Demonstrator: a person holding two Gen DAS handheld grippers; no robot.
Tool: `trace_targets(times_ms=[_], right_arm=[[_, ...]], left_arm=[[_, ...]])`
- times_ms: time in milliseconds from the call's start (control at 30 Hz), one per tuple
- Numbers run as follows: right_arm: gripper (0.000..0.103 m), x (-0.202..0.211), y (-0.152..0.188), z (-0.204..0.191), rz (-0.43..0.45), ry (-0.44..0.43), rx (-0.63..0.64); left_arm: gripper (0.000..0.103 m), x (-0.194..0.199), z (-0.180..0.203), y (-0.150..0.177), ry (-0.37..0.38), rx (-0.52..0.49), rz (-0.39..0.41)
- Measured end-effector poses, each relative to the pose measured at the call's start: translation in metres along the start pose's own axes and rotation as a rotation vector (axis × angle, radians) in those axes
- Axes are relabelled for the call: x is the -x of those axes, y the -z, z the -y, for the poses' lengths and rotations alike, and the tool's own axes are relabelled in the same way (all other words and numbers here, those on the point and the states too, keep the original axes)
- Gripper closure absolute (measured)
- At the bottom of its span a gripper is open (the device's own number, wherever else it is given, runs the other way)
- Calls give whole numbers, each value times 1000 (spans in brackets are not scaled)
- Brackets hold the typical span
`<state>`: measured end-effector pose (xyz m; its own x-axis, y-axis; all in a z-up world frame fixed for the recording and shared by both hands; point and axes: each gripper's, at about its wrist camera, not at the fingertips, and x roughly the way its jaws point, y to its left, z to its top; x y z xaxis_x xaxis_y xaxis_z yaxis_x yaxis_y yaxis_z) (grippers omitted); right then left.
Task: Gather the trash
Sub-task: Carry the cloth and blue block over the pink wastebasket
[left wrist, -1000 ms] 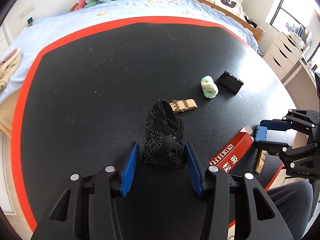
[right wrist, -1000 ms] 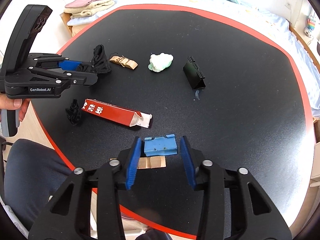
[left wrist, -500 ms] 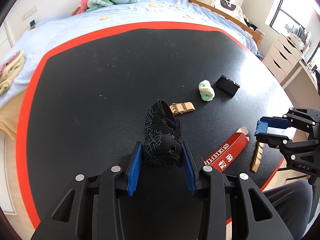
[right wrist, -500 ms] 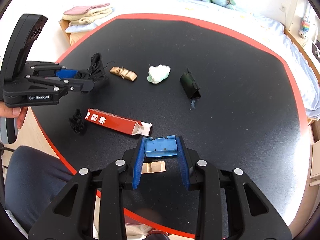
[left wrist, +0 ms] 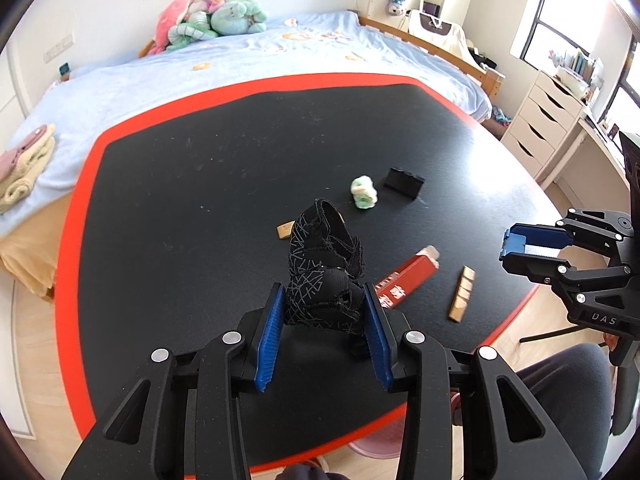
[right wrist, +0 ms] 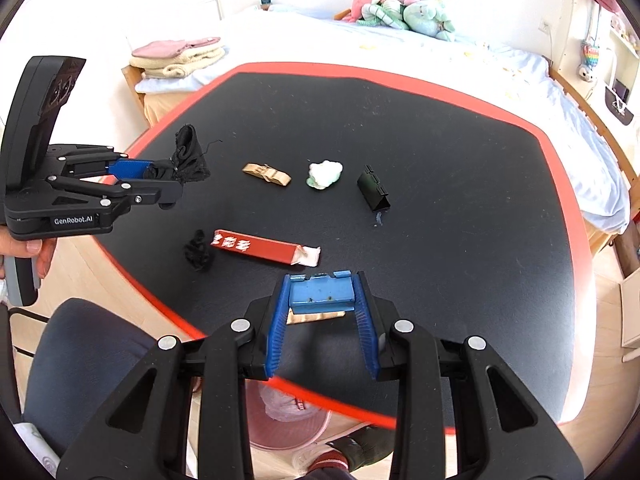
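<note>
one red carton [right wrist: 256, 246], two brown wrappers [right wrist: 267, 173], one black clip [right wrist: 373, 188]

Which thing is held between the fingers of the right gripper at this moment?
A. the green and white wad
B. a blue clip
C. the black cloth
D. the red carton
B: the right gripper is shut on the blue clip, while the red carton and the green and white wad lie on the table, and the black cloth is in the left gripper.
</note>
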<state>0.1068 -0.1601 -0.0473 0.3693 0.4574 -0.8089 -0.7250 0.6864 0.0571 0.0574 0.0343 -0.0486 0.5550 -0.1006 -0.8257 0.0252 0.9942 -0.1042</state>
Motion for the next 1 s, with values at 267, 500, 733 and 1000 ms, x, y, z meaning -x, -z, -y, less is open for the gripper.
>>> trace_targets(times_ms=[267, 500, 733, 1000], right_arm=[[71, 32, 20, -17, 34, -2, 3], [71, 52, 43, -32, 48, -4, 6], [71, 62, 73, -50, 25, -1, 8], [71, 63, 99, -60, -4, -17, 0]], left_arm=[[65, 25, 21, 25, 32, -30, 26], [65, 42, 40, 50, 80, -47, 30], [65, 53, 60, 72, 114, -73, 24], [65, 54, 76, 97, 133, -94, -12]])
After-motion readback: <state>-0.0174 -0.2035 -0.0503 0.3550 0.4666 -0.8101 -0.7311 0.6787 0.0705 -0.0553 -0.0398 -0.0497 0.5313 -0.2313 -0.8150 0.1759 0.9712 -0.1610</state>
